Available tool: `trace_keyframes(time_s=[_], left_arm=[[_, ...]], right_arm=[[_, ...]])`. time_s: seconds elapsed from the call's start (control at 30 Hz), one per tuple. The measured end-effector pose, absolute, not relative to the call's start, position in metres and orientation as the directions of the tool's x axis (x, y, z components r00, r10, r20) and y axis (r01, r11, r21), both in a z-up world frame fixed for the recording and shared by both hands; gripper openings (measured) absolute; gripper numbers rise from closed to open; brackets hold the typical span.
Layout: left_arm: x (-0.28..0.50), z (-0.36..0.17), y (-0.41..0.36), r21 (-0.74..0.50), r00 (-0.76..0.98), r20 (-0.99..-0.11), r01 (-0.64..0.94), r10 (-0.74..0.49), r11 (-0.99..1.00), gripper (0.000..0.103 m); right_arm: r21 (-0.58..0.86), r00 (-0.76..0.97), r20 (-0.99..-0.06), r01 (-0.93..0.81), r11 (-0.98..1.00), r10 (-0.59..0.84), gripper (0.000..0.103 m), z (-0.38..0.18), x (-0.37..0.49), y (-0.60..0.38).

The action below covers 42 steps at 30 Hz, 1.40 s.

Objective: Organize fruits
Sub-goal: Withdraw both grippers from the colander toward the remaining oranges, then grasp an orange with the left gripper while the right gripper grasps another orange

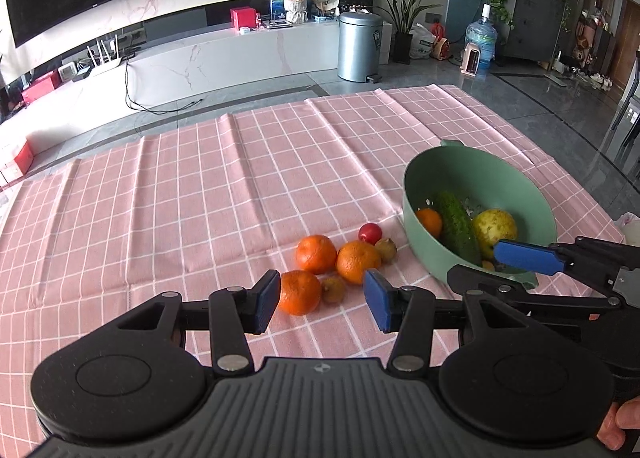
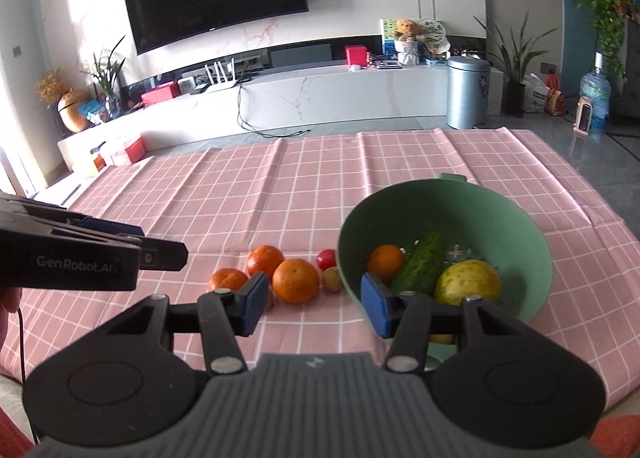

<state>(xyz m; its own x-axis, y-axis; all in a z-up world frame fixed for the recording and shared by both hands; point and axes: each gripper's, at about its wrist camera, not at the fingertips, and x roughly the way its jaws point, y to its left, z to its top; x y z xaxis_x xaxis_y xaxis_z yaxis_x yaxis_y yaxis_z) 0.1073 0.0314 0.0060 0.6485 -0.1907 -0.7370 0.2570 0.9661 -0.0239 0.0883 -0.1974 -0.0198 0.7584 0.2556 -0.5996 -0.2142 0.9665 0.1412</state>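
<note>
Already the green bowl [image 2: 520, 225] holds 1 orange, a cucumber and a pear. Beside the green bowl, 3 oranges [image 1: 357, 261], a tomato and 2 kiwis wait on the cloth. The left gripper [image 1: 322, 302] and the right gripper [image 2: 314, 304] are both spread, holding nothing.

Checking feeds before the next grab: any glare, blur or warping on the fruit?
Left wrist: fruit sharp, oranges evenly lit, fisheye bends the tablecloth grid. Right wrist: slightly softer, window glare washes the far wall, bowl contents still readable.

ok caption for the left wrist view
Open left gripper faces oranges beside a green colander holding a cucumber.
</note>
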Motion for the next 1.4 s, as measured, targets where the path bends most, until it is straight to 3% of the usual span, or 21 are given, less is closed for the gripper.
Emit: trace_keyframes(time_s=[0.17, 0.37, 1.1, 1.17, 1.4], left_arm=[[0.112, -0.006, 0.045, -0.079, 0.63, -0.74, 0.27, -0.238, 0.96, 0.057], [0.123, -0.032, 0.053, -0.103, 0.603, -0.76, 0.258, -0.243, 0.961, 0.057], [0.17, -0.088, 0.065, -0.231, 0.538, -0.791, 0.18, -0.292, 0.956, 0.057], [0.172, -0.089, 0.065, -0.227, 0.536, -0.794, 0.178, -0.288, 0.957, 0.048], [0.169, -0.085, 0.073, -0.25, 0.538, -0.79, 0.156, -0.294, 0.956, 0.045]], right_arm=[[0.103, 0.756, -0.592, -0.27, 0.957, 0.277, 0.033, -0.026, 0.087, -0.184], [0.067, 0.734, -0.614, -0.317, 0.946, 0.289, 0.028, -0.038, 0.096, -0.17], [-0.427, 0.757, -0.632, -0.517, 0.742, 0.164, 0.028, -0.093, 0.13, -0.111], [-0.469, 0.762, -0.631, -0.526, 0.71, 0.148, 0.029, -0.098, 0.133, -0.108], [-0.523, 0.759, -0.641, -0.544, 0.656, 0.118, 0.036, -0.11, 0.141, -0.104]])
